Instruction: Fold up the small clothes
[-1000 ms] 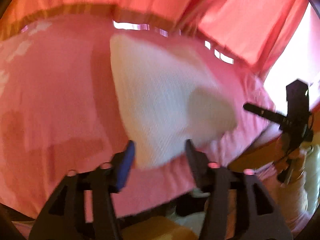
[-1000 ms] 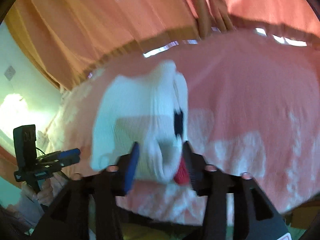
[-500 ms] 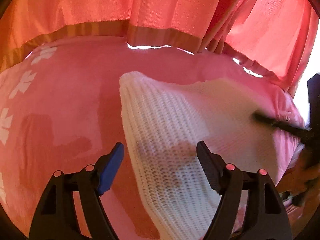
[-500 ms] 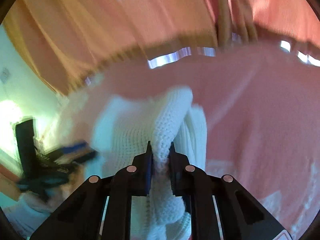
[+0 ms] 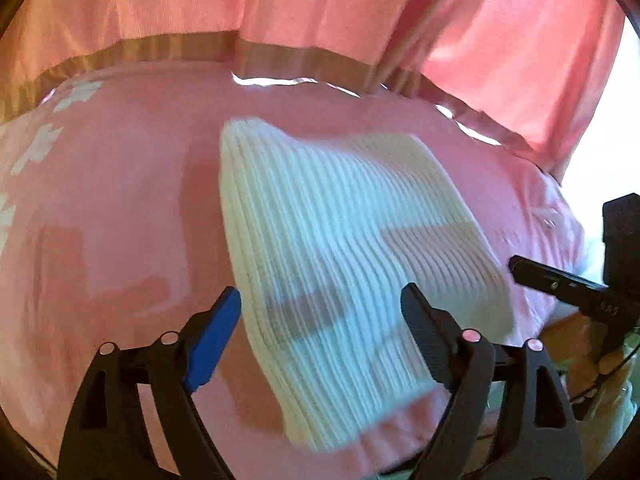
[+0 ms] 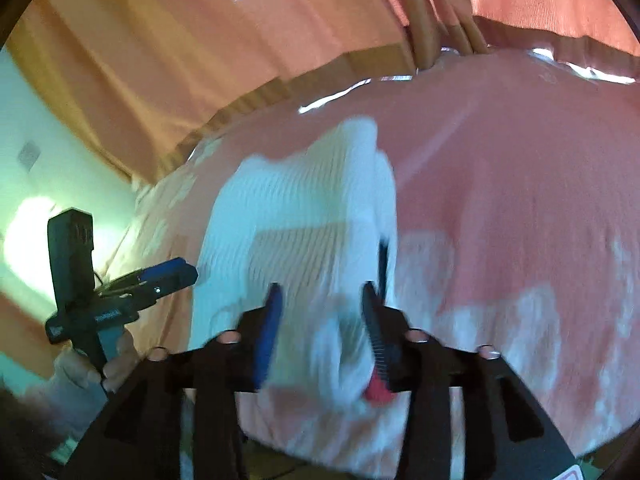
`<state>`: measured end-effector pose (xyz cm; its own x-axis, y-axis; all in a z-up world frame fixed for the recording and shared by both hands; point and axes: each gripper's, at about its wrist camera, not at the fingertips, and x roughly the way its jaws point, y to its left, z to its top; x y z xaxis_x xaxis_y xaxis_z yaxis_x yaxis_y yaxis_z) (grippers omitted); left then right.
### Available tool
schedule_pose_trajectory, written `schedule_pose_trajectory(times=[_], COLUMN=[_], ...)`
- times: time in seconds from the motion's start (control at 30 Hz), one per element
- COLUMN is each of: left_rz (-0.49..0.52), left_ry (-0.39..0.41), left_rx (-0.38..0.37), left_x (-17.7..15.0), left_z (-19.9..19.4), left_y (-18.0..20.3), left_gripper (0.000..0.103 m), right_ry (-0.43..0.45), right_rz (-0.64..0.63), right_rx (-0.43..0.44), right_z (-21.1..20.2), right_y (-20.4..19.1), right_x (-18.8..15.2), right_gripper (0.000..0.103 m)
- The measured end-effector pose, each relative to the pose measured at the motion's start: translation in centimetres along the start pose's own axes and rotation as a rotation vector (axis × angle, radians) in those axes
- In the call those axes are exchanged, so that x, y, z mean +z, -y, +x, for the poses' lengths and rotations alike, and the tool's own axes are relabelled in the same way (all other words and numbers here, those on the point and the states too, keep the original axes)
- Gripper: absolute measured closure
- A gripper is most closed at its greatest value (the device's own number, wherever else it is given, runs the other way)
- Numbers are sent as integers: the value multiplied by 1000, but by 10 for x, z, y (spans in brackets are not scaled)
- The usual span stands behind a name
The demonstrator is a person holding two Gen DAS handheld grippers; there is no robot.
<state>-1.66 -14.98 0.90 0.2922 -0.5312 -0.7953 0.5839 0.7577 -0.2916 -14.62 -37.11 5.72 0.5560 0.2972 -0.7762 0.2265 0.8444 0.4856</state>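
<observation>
White knit garment (image 5: 340,248) lies folded on the pink bed cover (image 5: 120,208). Left gripper (image 5: 320,320) spread, jaws just opening, empty. Right gripper (image 6: 320,312) half spread over the garment's near edge, jaws just reopened; contact unclear through blur. Advise pressing layers flat and squaring edges. Curtain (image 5: 320,8) hangs behind the garment; nothing obstructs.
</observation>
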Motion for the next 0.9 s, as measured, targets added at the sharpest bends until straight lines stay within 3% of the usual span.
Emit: schedule_pose_trajectory(times=[0.1,0.13,0.17,0.2,0.27,0.33,0.4,0.47,0.5,0.57,0.63,0.7,0.83,0.9], left_rz=[14,14,5,-18,-4,-27,-20,0,3,33,35,51,56,91], left_ry=[-94,-138,-165,-195,-179,-183,-188,-215,-219,-214,-183,-134,8,63], left_rx=[-14,-17,-25,-36,-16,-41,-29,5,8,28,28,31,8,38], left_x=[-40,-51,-58,-65,-63,-56,-57,-66,-69,-71,-69,-67,-28,-8], left_z=[14,21,27,35,37,30,27,36,39,34,17,-5,-47,-49], left_y=[7,8,7,3,-1,-5,-7,-6,-6,1,6,10,21,26], left_gripper=[23,23,25,44,73,79,78,78,76,73,71,67,47,45], right_ry=[-70,-90,-98,-103,-85,-15,2,-110,-149,-140,-84,-33,74,67], right_rz=[25,39,44,43,56,61,69,81,88,57,29,23,-131,-173], right_rx=[-2,8,7,-3,-5,18,-11,-134,-131,-150,-152,-136,-127,-87], right_z=[21,28,32,37,35,13,7,40,52,42,14,-6,-37,-29], right_y=[-3,-2,-1,0,0,-6,-6,6,11,2,-9,-16,-53,-61], right_x=[-21,-25,-26,-26,-22,-20,-29,-45,-51,-45,-34,-24,16,40], right_gripper=[55,62,75,94,95,96,96,96,97,94,86,86,98,101])
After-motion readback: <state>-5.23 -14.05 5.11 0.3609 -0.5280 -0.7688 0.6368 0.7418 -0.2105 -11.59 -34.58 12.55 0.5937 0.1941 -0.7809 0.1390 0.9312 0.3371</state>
